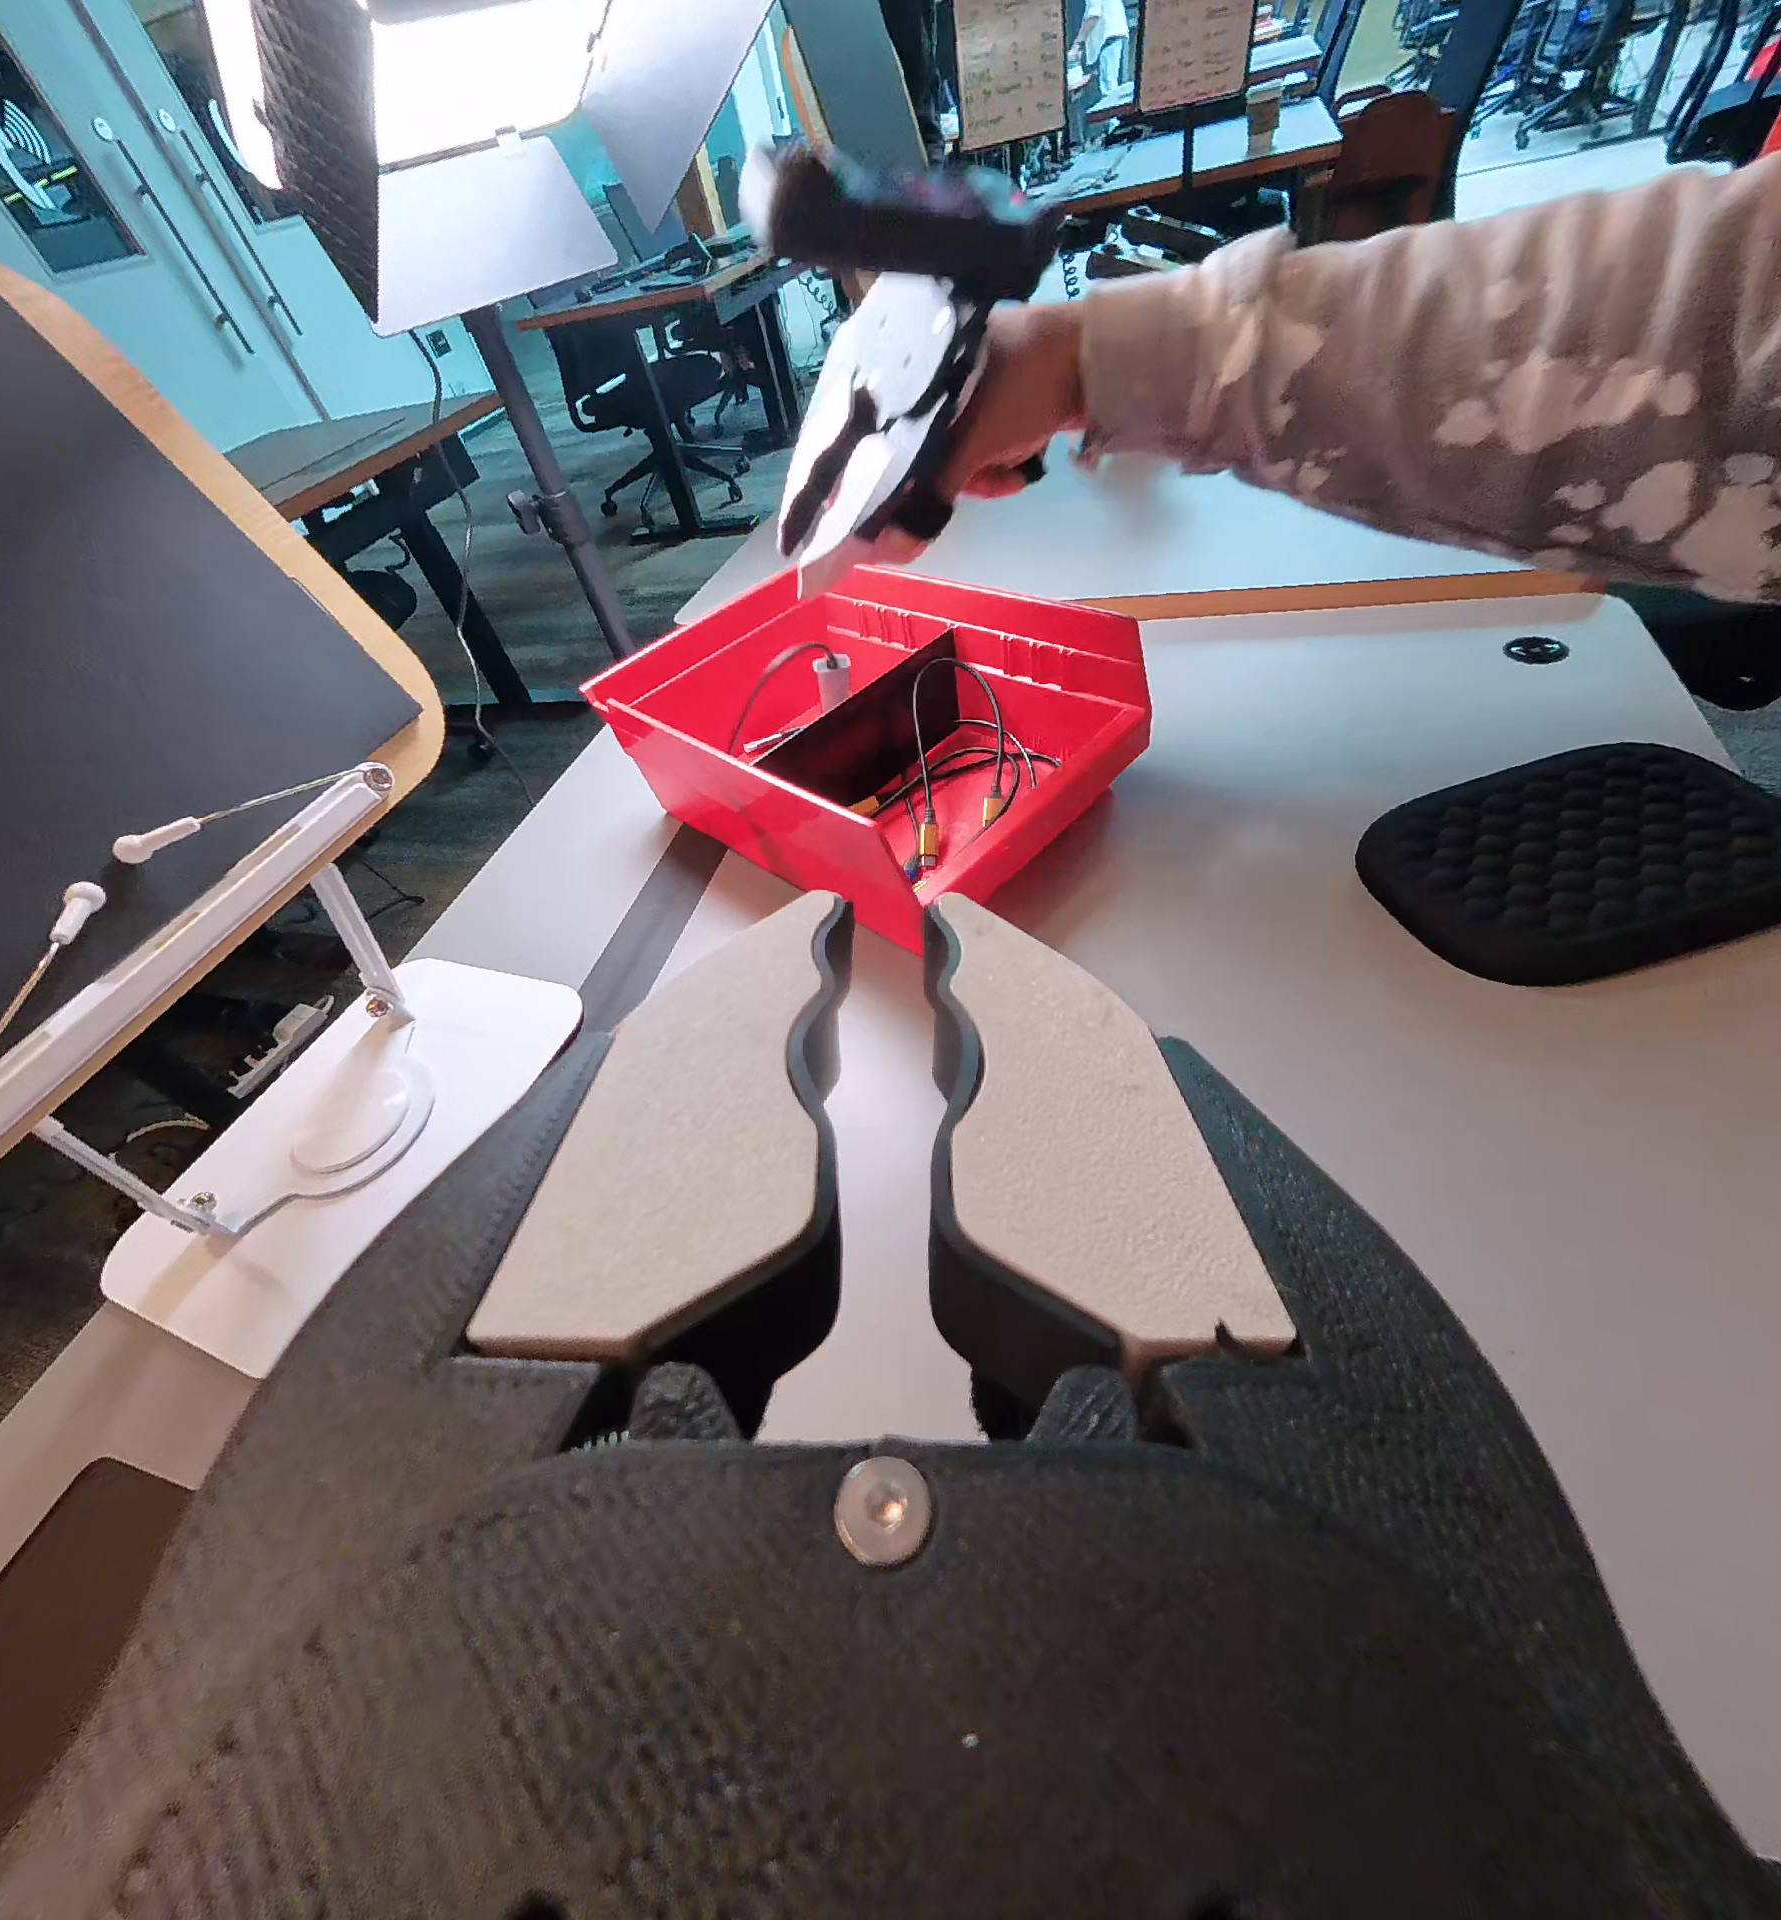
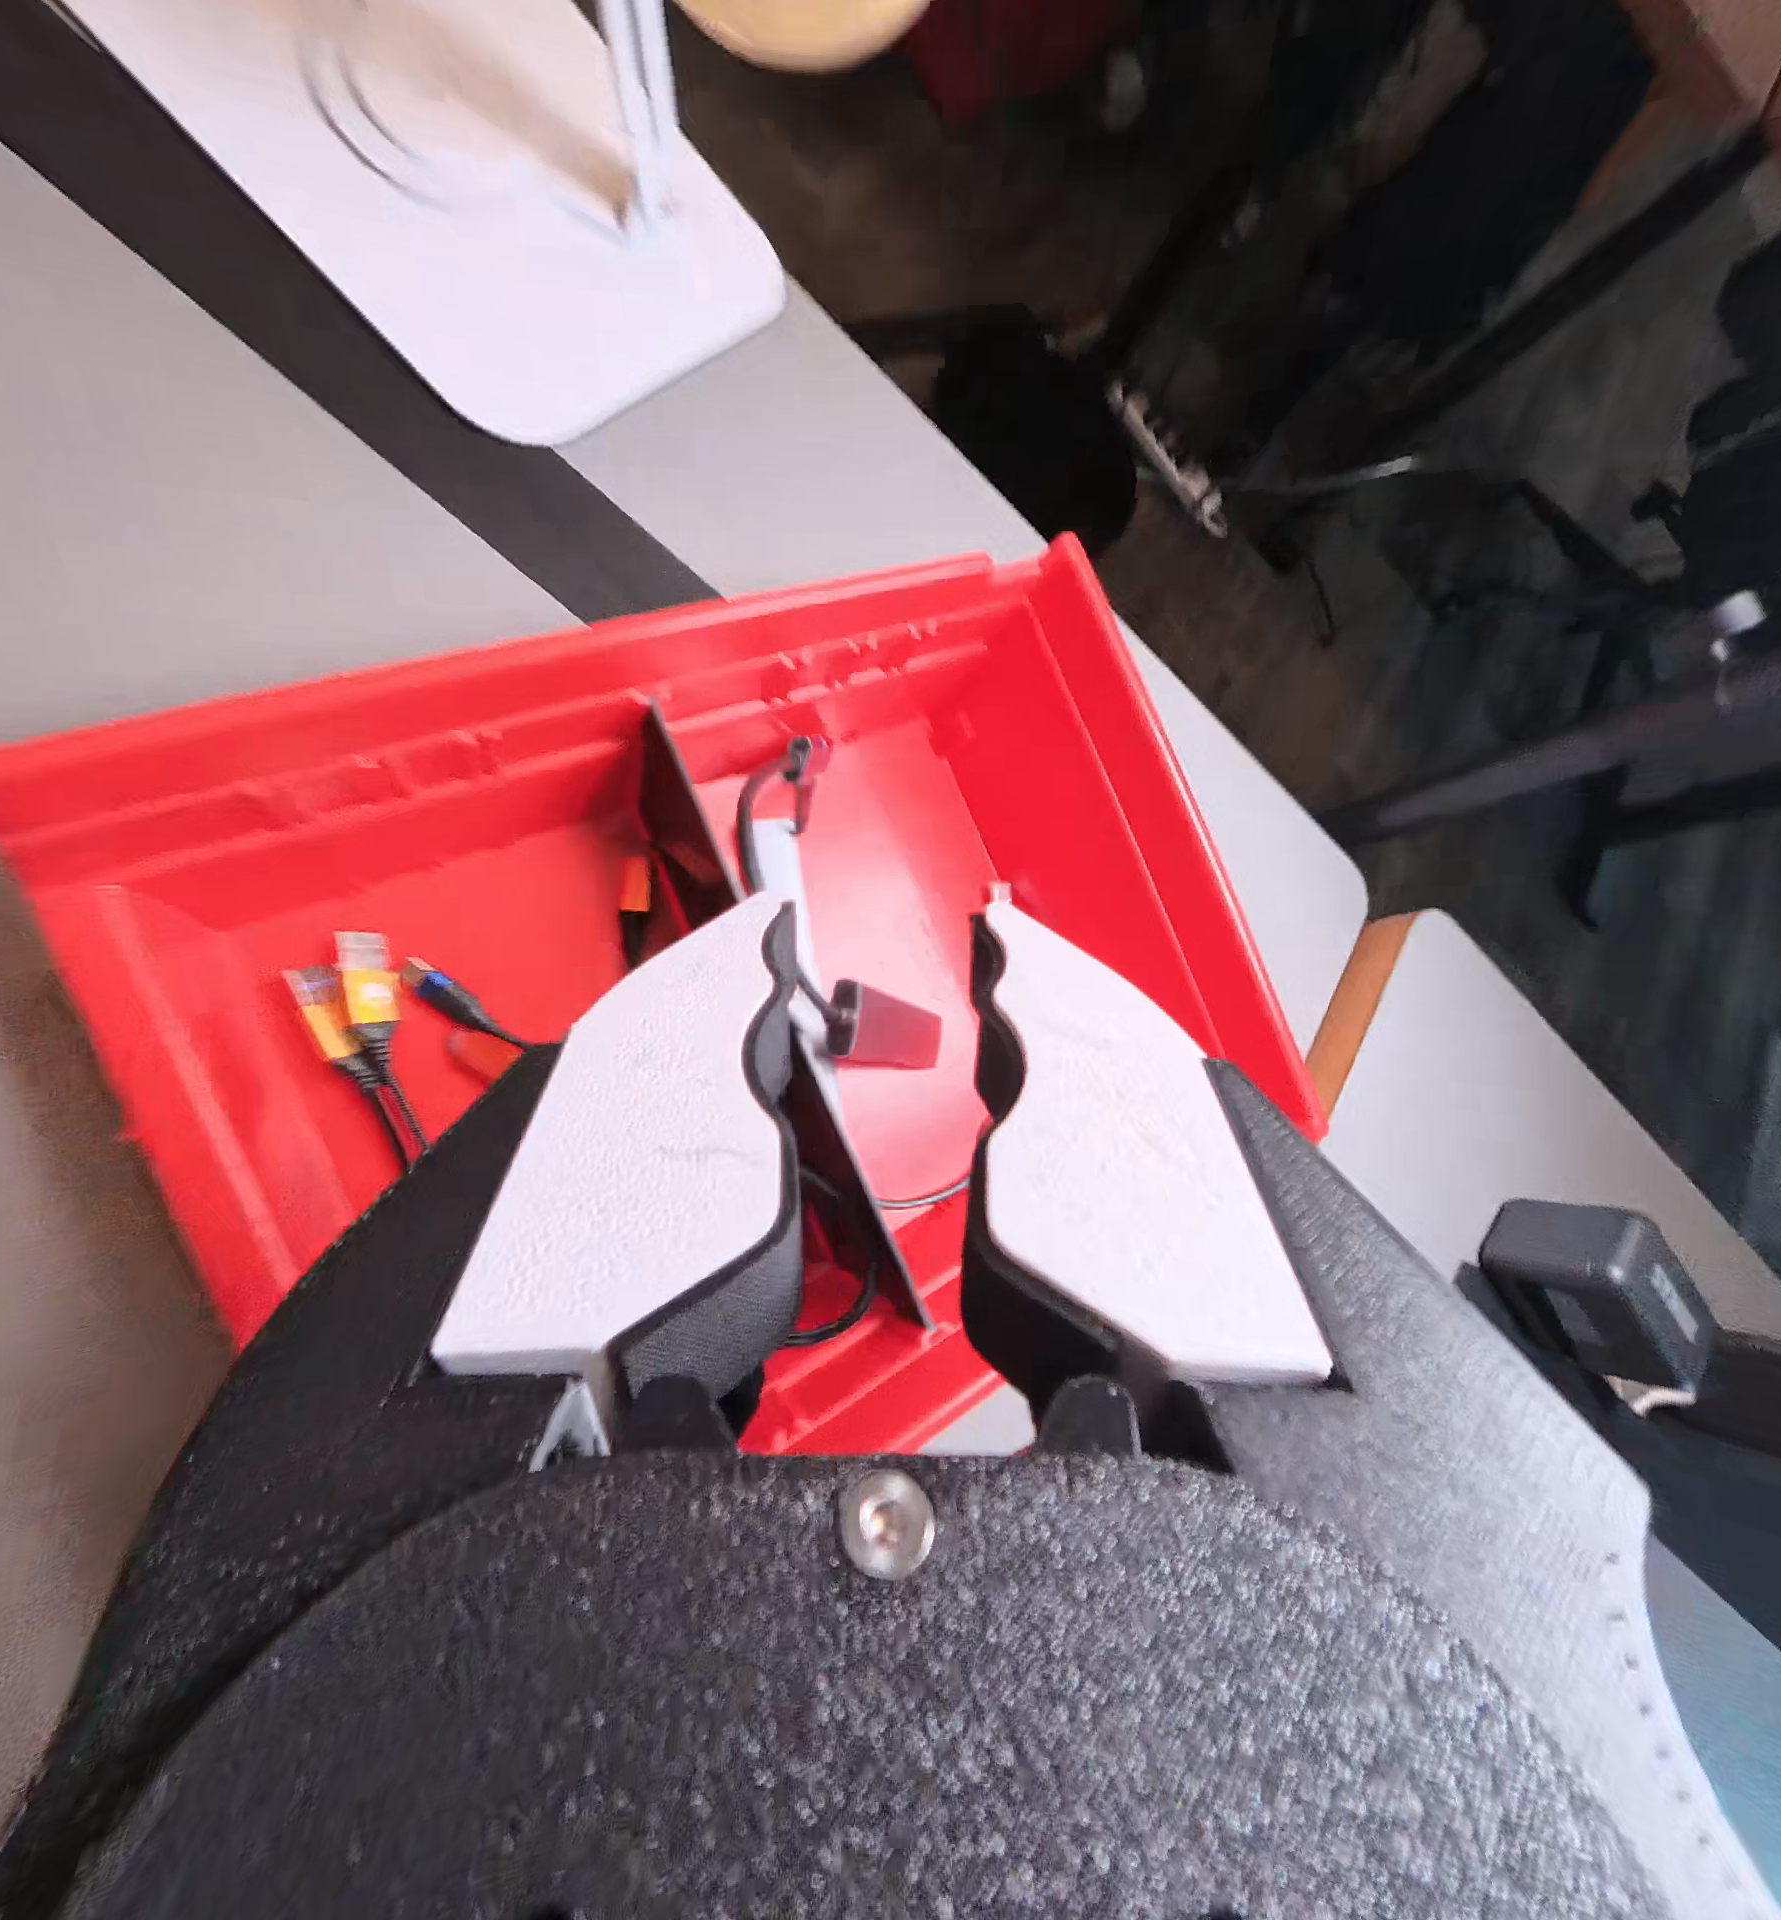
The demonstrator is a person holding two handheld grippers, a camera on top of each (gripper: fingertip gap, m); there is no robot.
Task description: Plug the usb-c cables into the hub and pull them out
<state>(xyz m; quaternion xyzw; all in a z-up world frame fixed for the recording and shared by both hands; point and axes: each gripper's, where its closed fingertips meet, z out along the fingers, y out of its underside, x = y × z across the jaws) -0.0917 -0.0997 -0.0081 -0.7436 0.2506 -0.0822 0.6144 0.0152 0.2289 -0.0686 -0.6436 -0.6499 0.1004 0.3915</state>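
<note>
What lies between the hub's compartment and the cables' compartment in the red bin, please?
A black divider panel separates the hub from the cables; the left wrist view shows it.

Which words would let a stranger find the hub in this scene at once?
Find the red bin on the grey desk, split by a black divider. The hub lies alone in one compartment. Unlike the orange-tipped cables next door, it is a small grey block with one short black lead.

left gripper [image 1: 888, 914] low and level, jaws parted by a narrow gap, holding nothing. right gripper [image 2: 878, 914] reached forward on an outstretched patterned sleeve [image 1: 1488, 395], tilted steeply down, jaws wider apart, nothing between them.
</note>
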